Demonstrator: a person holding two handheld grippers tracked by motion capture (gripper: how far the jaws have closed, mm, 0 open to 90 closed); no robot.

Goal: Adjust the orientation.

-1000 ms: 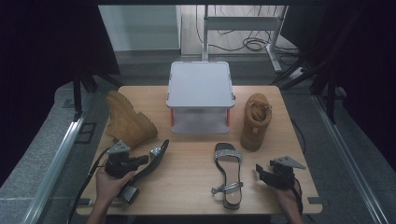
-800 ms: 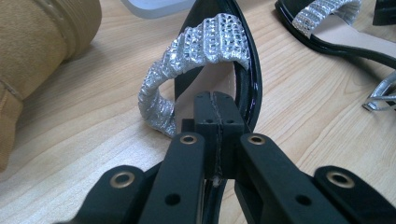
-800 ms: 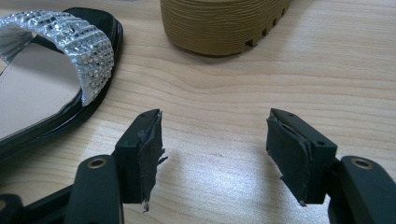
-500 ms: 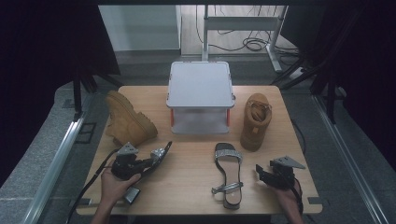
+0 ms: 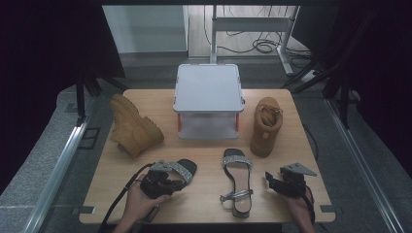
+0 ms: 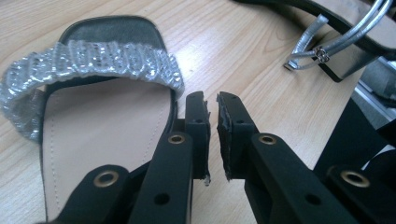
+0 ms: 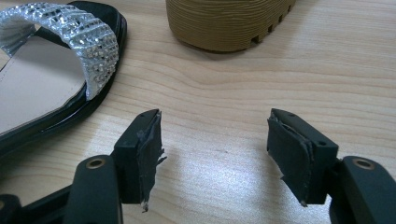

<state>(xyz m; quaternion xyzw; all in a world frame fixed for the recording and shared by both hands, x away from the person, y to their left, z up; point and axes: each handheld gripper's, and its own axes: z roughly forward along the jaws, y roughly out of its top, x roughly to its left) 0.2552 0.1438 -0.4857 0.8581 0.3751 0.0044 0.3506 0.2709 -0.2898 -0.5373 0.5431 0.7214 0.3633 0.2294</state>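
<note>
A black sandal with a silver beaded strap [image 5: 183, 168] [image 6: 93, 121] lies flat on the wooden table, front left. My left gripper [image 5: 174, 180] [image 6: 211, 95] sits at its near side. Its jaws have just been opening and stand a narrow gap apart with nothing between them, and the sandal's edge lies just beside the left jaw. The matching sandal [image 5: 236, 182] [image 6: 345, 37] [image 7: 42, 79] lies to the right. My right gripper [image 5: 268, 178] [image 7: 215, 116] rests open on the table right of it, holding nothing.
A tan boot [image 5: 133, 127] stands at the back left. Another tan boot [image 5: 265, 126] [image 7: 229, 23] lies at the back right, sole toward the right gripper. A white lidded box on legs [image 5: 209, 90] stands at the middle back. Cables trail from both grippers.
My left gripper moved right with the beaded sandal, which went from tilted up to lying flat, closer to its mate. Its jaws parted slightly. The right gripper stayed put.
</note>
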